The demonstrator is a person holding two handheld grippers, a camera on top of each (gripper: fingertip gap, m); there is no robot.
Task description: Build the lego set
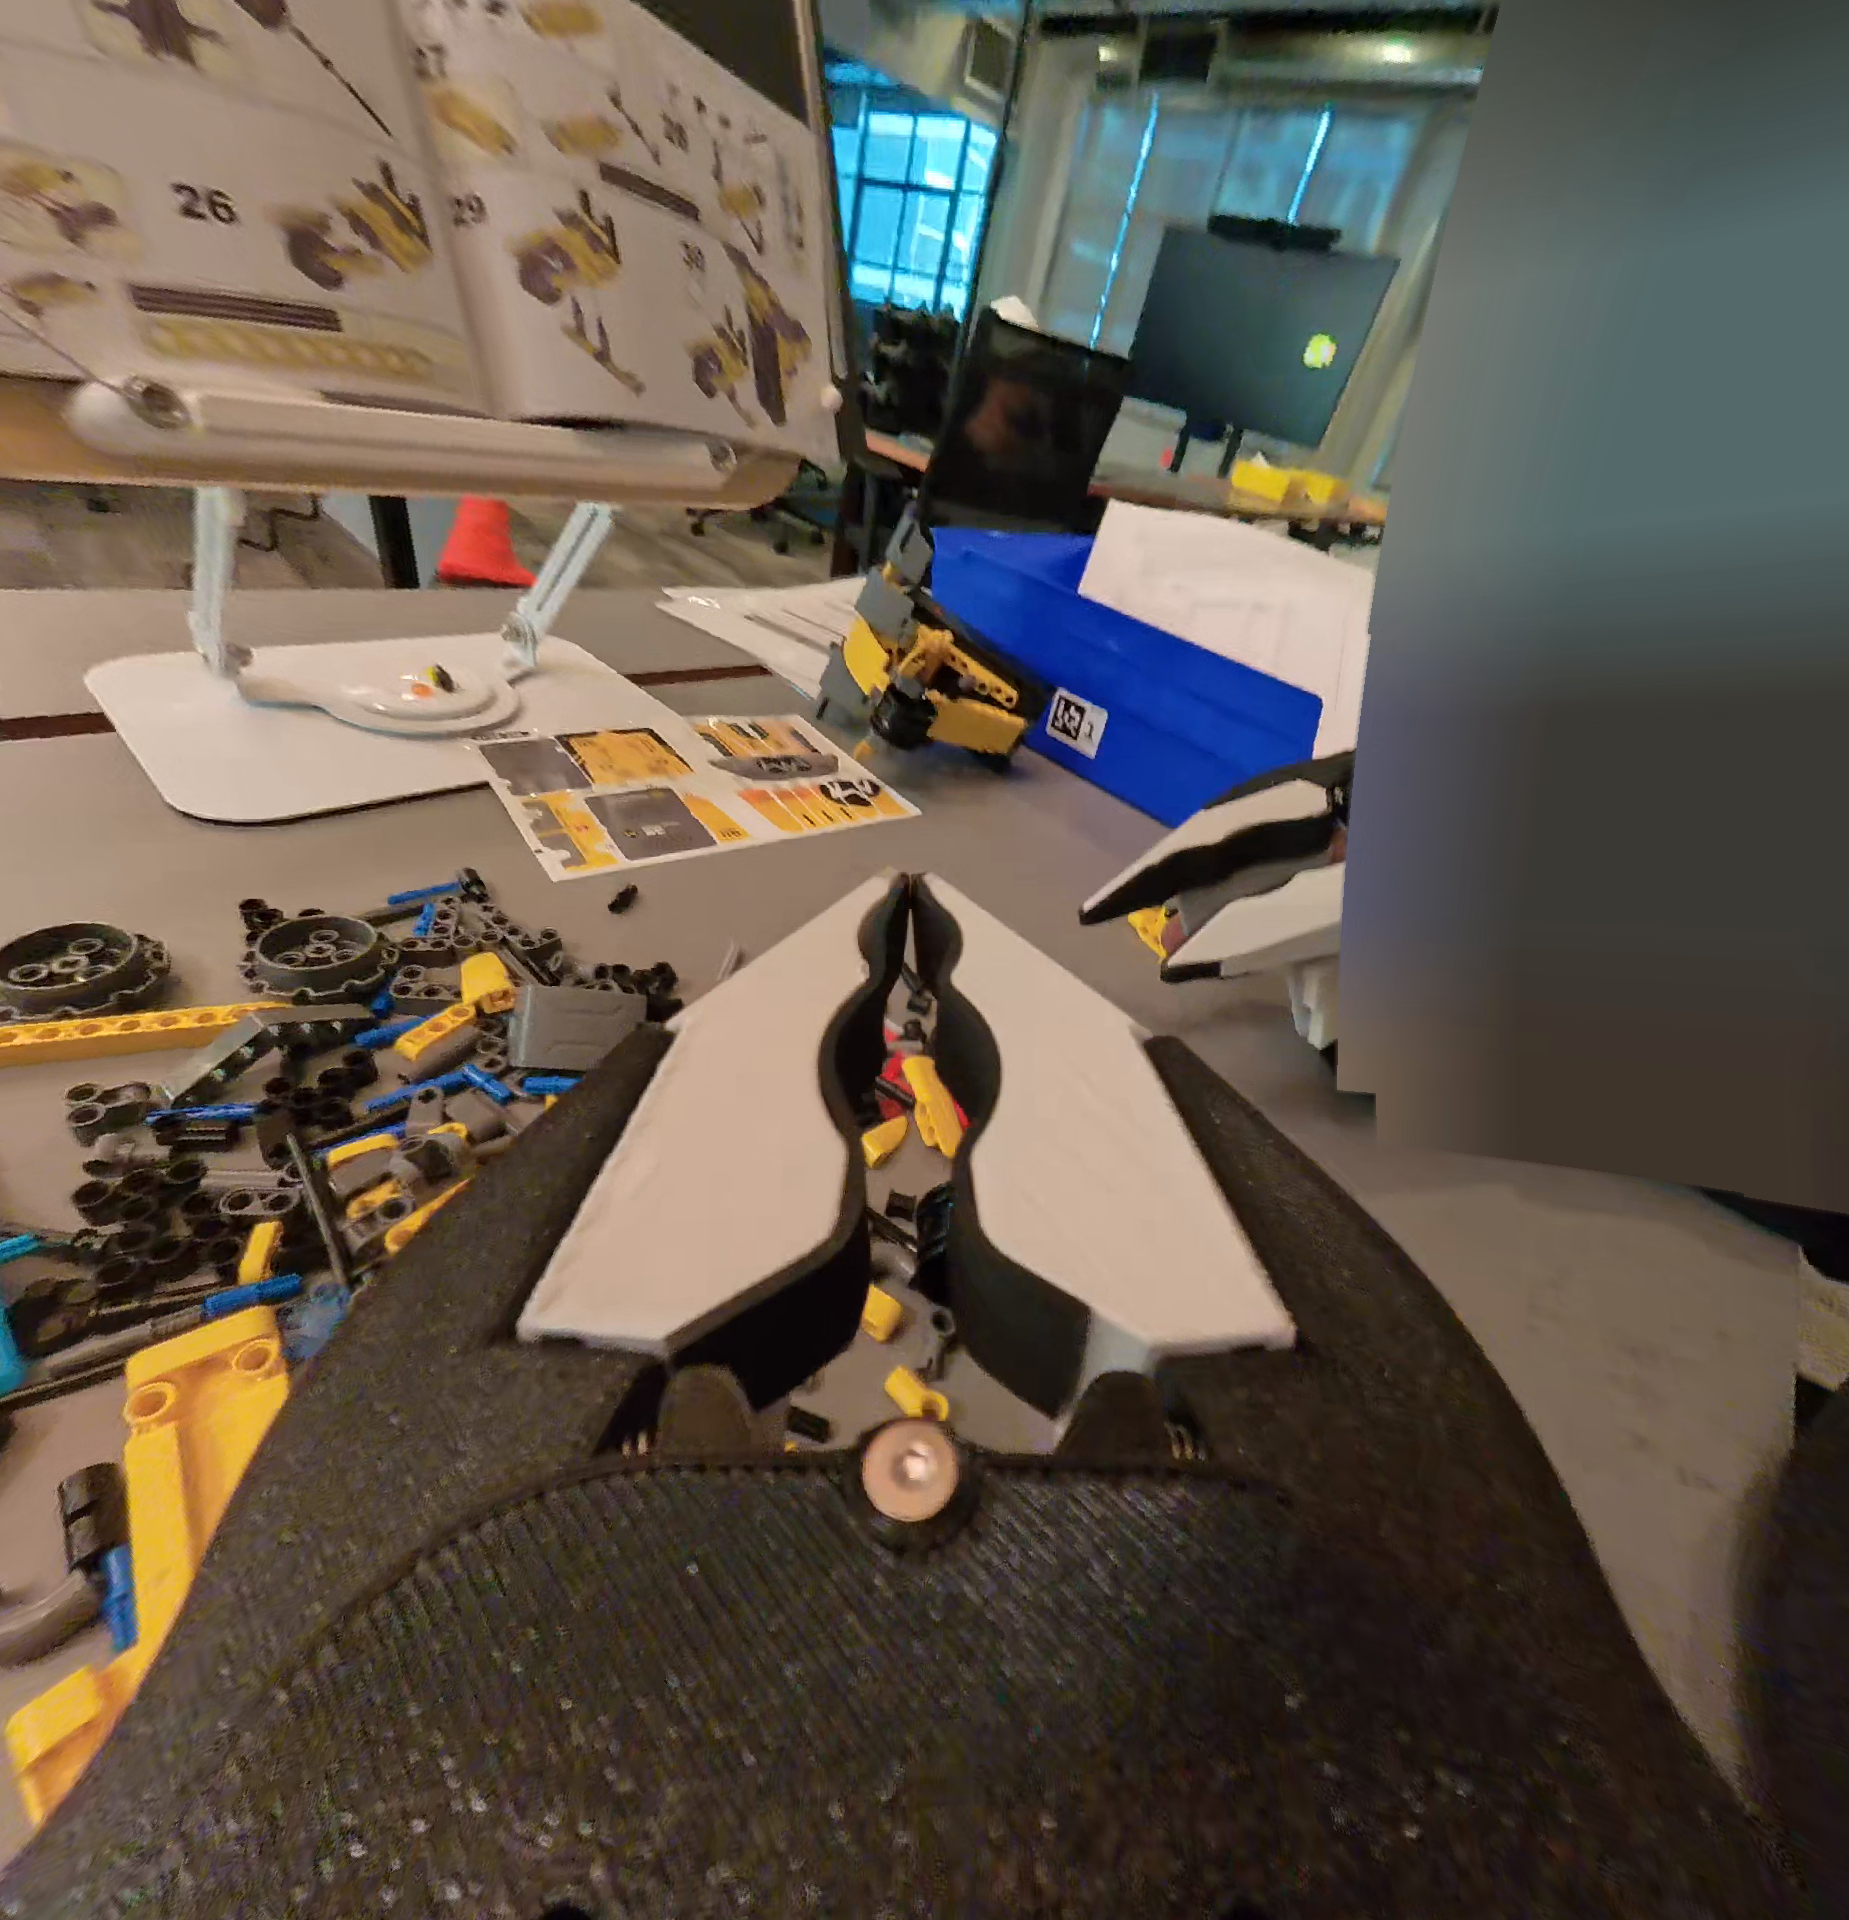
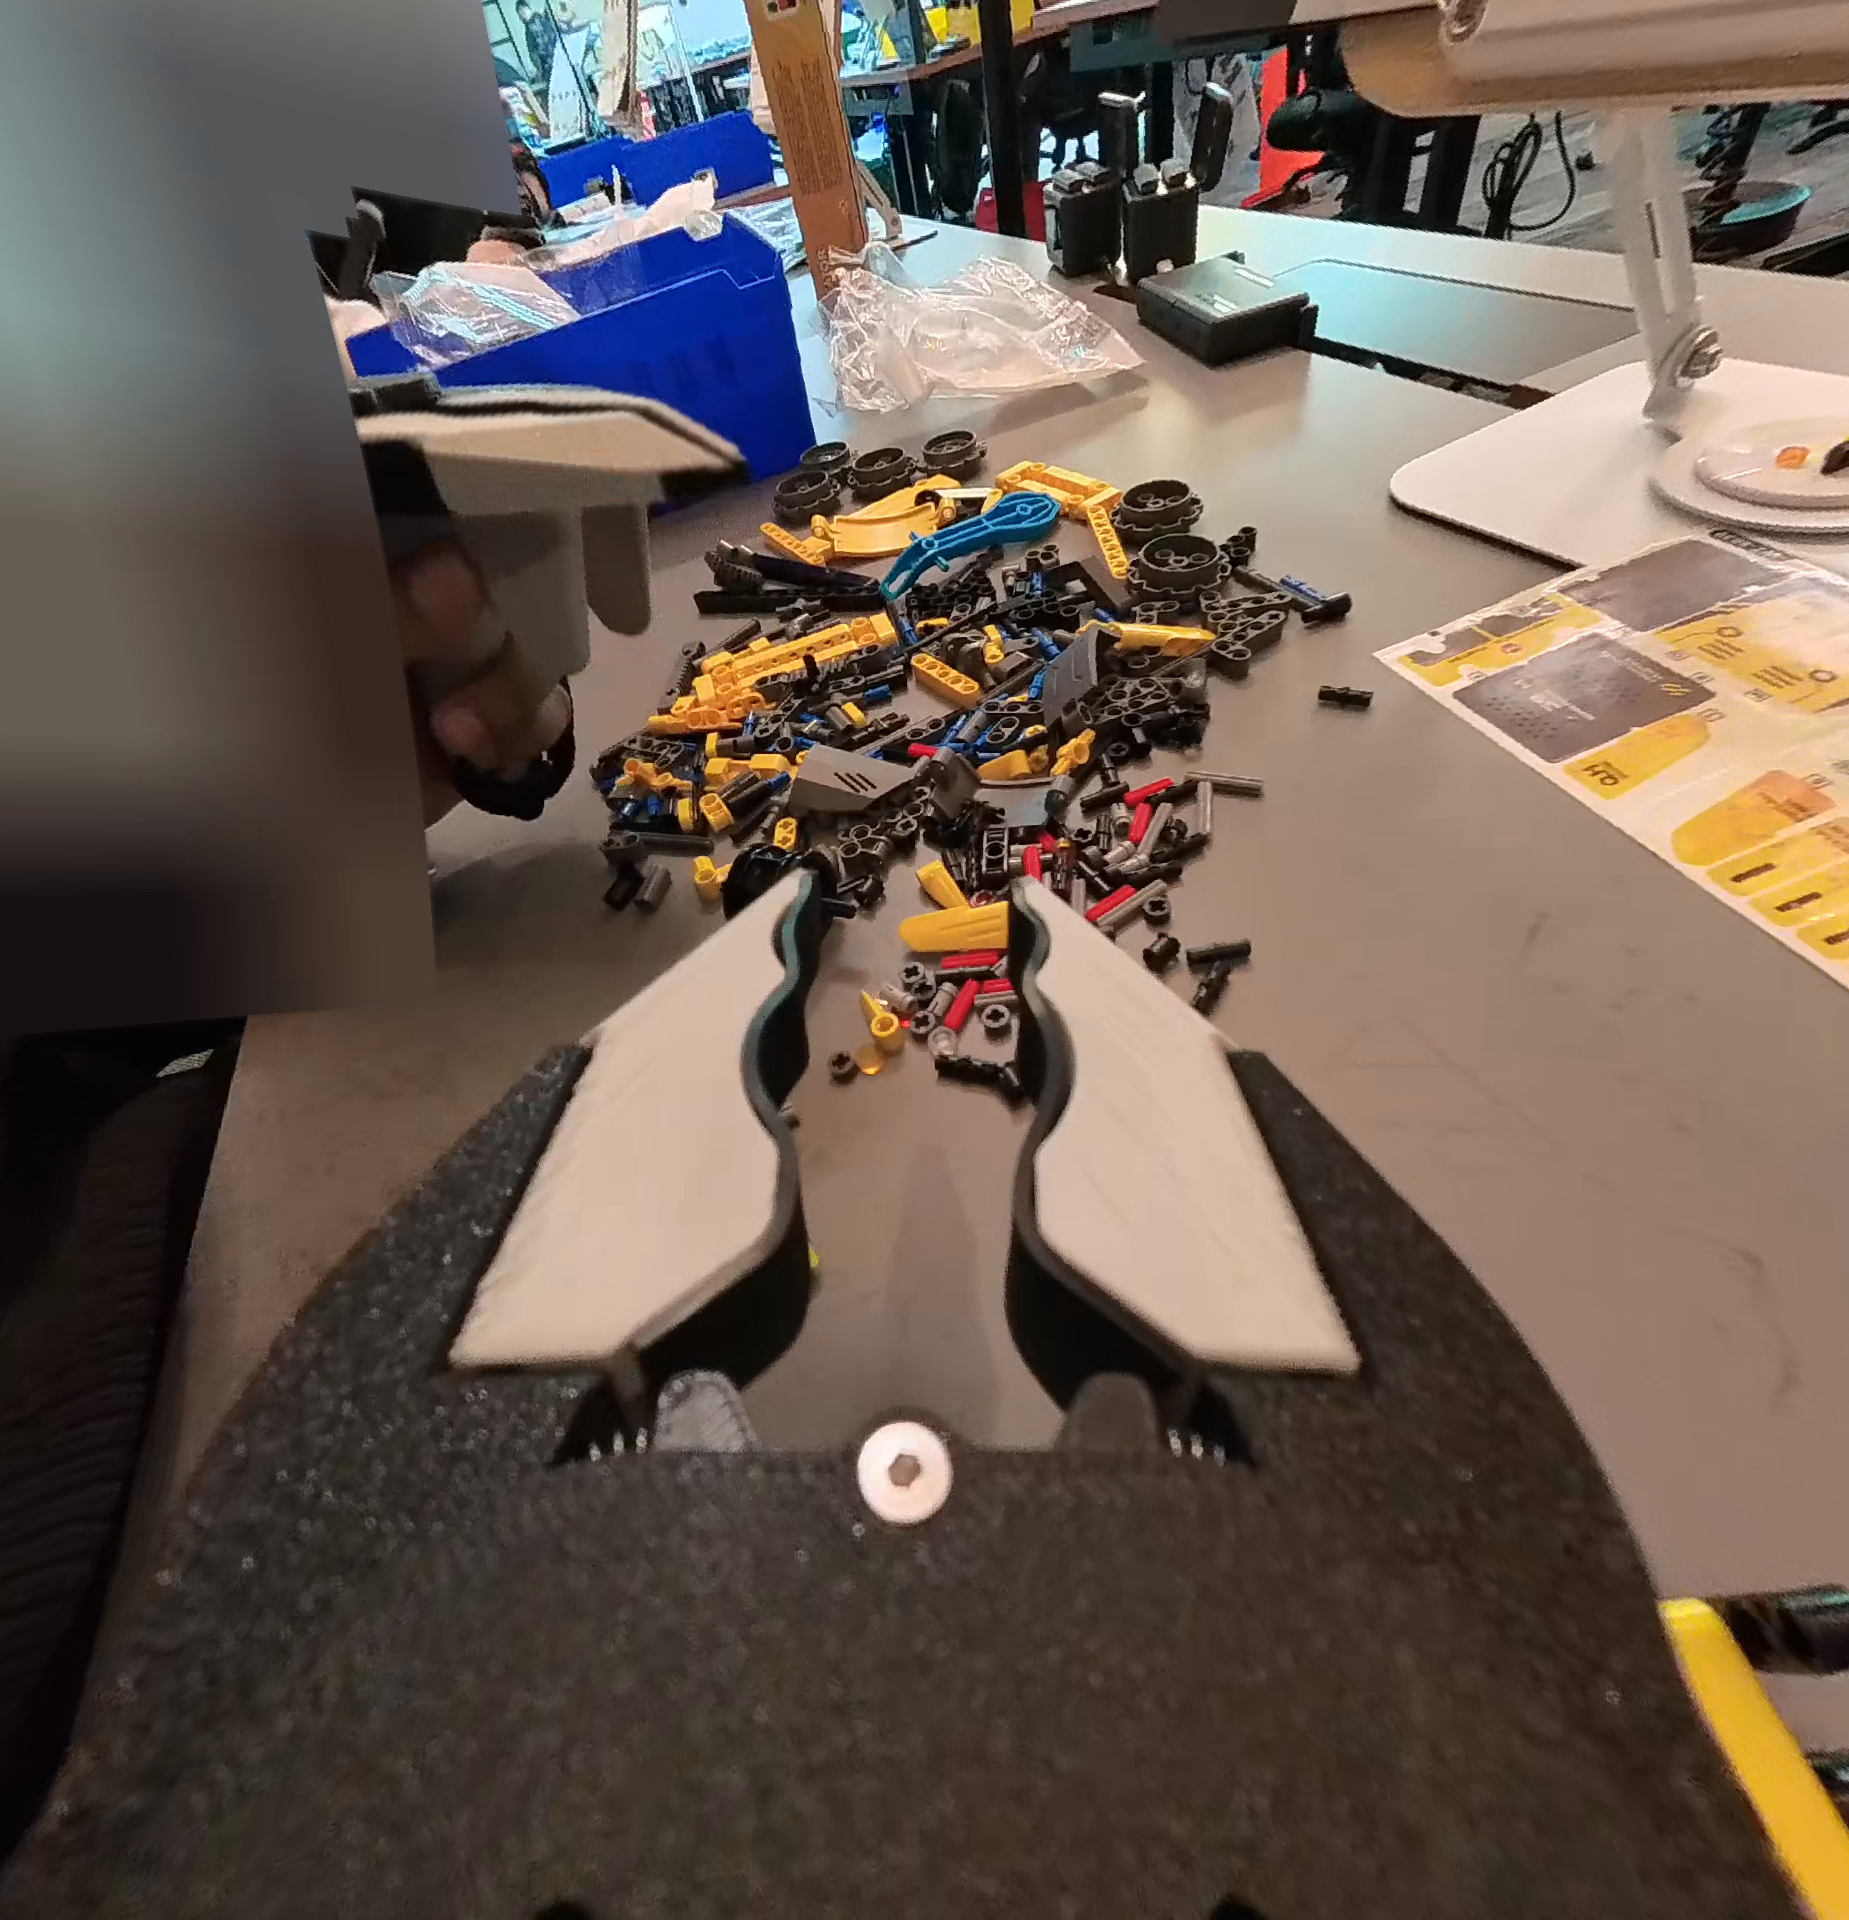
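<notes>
A pile of small yellow, black, blue and red building-toy pieces (image 2: 951,707) lies on the grey table (image 2: 1419,1039); it also shows in the left wrist view (image 1: 276,1091). My left gripper (image 1: 909,885) is shut with its tips touching and nothing visible between them, held above the pile's right edge. A hand holds it at the left of the right wrist view (image 2: 546,447). My right gripper (image 2: 918,891) is open and empty, low over the pile's near edge, with a yellow wedge piece (image 2: 956,925) lying between its tips. It also shows at the right of the left wrist view (image 1: 1211,883).
An open instruction booklet (image 1: 380,208) rests on a white stand (image 1: 307,727). A sticker sheet (image 1: 691,790) lies flat beside it. A partly built yellow and black model (image 1: 930,675) sits by a blue bin (image 1: 1138,655). Clear plastic bags (image 2: 961,322) lie farther back.
</notes>
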